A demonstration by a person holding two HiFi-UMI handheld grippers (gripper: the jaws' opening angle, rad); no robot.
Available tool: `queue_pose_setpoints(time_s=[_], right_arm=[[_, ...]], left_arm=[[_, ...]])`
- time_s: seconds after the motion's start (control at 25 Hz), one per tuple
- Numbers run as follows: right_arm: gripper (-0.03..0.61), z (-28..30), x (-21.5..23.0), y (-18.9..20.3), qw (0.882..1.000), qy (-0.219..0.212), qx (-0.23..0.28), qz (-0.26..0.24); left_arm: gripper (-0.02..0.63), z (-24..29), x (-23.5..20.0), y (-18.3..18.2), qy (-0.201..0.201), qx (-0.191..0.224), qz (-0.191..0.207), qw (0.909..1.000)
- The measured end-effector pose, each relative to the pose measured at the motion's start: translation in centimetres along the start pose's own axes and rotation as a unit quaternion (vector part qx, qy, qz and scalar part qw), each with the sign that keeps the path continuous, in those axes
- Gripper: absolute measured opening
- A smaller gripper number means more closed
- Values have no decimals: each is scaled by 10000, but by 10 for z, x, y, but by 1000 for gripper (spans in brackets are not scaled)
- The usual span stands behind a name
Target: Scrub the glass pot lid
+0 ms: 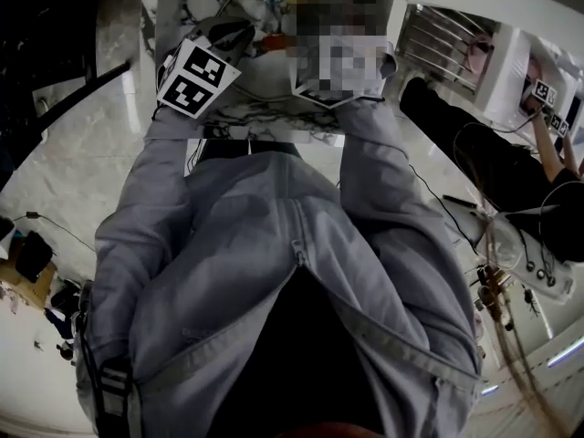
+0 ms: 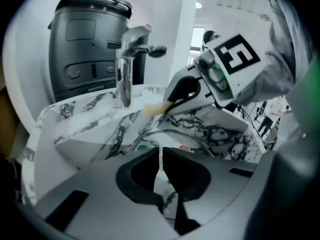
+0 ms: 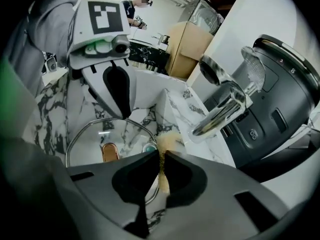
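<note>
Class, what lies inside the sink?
A glass lid with a brown knob lies in the sink, a small teal thing beside it. The right gripper covers the lid's near edge and the sink floor there, so nothing more can be told.

Left gripper view: chrome faucet (image 2: 127, 64) at 11 o'clock, standing on the ledge of a white, black-veined marble sink (image 2: 85, 129). Black appliance (image 2: 87, 44) just behind the faucet, at 10 o'clock.
Right gripper view: tan box (image 3: 182, 49) at 12 o'clock; a person (image 3: 135, 6) beyond it, at 11 o'clock.
Head view: ribbed metal rack (image 1: 443, 39) at 2 o'clock.
</note>
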State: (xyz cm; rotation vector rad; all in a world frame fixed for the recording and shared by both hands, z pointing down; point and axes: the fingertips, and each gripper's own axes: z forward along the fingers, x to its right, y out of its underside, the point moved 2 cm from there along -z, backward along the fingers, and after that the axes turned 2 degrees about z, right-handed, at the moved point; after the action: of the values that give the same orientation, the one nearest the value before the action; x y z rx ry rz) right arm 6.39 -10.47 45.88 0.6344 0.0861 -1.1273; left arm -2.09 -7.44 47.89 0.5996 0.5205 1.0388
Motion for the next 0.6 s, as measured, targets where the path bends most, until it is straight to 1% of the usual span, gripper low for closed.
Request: queue_pose_setpoints(time_s=[0.08, 0.16, 0.32, 0.48, 0.6], right_arm=[[48, 1, -3, -11, 9999, -75, 36, -94], [48, 3, -5, -23, 9997, -135, 69, -176], [48, 19, -16, -43, 9987, -332, 127, -361], [48, 52, -46, -56, 9950, -771, -14, -639], [48, 78, -66, -68, 9900, -1009, -109, -978]], left_arm=[[26, -18, -6, -5, -188, 97, -395, 9990], [17, -33, -9, -3, -339, 68, -692, 9970], [17, -51, -10, 12, -622, -239, -926, 9935], [15, -64, -12, 29, -708, -422, -1331, 9877], [15, -70, -18, 38, -779, -504, -1518, 9840]])
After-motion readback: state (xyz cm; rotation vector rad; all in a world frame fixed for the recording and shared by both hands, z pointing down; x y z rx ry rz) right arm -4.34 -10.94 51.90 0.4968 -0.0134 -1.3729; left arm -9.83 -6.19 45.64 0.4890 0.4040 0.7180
